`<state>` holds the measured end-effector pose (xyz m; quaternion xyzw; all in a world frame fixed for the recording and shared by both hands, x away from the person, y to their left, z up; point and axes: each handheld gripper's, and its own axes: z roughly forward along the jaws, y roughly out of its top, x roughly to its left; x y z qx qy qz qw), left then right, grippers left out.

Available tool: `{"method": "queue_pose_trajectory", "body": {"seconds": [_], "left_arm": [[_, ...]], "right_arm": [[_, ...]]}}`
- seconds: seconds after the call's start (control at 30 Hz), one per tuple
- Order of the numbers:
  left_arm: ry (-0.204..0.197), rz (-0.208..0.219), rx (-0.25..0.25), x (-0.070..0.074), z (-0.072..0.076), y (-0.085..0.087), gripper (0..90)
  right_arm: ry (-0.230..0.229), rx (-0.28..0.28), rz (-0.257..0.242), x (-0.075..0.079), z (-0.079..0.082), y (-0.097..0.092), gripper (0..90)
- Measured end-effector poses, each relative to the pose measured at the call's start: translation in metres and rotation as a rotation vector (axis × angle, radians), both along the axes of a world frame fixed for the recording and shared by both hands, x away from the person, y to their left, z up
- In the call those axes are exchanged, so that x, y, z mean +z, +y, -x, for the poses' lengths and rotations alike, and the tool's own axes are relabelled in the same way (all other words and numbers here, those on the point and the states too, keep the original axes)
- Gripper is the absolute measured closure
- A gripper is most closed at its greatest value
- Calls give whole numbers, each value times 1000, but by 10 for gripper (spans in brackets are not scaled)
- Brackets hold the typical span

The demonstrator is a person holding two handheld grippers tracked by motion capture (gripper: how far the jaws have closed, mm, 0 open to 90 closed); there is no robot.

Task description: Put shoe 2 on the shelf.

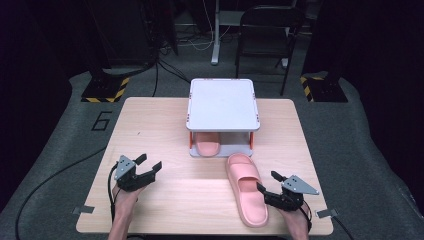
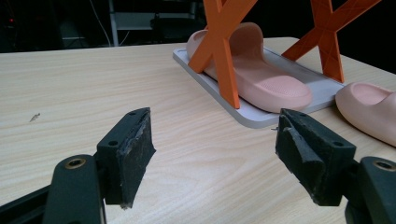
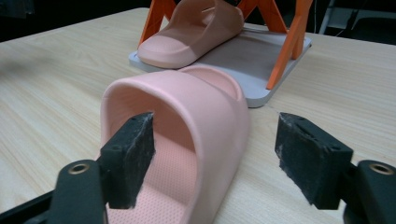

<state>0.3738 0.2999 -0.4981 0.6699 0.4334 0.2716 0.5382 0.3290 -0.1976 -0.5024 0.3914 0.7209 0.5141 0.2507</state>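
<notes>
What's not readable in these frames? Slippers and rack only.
- Slipper in the rack, high view: the white top shelf hides all but its front end.
- Loose slipper, right gripper view: bottom edge cuts off its near part.
- Loose slipper, left gripper view: right edge cuts it off.
- Rack legs, left gripper view: tops cut off.

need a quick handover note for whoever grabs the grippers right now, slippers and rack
Left gripper: open, holding nothing, over bare table left of the rack.
Right gripper: open, jaws straddling the right side of the loose slipper, pads not pressing it.
Things: one slipper sits on the rack's lower shelf, left side; the loose one lies on the table in front of the rack, toward the right.
Done: first slipper stowed.
Left: probably grip the loose slipper and slide it onto the shelf beside the other.
</notes>
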Motion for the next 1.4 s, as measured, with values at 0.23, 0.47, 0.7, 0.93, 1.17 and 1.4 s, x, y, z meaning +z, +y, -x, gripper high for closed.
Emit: {"method": "queue_pose_trajectory", "body": {"seconds": [0.23,0.47,0.7,0.93,1.17,1.4], "left_arm": [[-13,2,-15,4,1,-3,273],[-49,1,-56,19,0,-15,272],[-62,3,-106,37,-9,-26,264],[-101,-4,-159,66,-25,-45,262],[-108,-25,-212,92,-49,-71,264],[-90,-50,-266,108,-76,-103,282]], "right_arm": [[6,22,48,-3,-1,6,368],[30,-11,85,-10,-2,9,499],[52,5,114,-18,-5,11,671],[80,-20,70,-21,-8,10,762],[71,-37,61,-16,-7,10,830],[63,-47,47,-5,-9,13,832]]}}
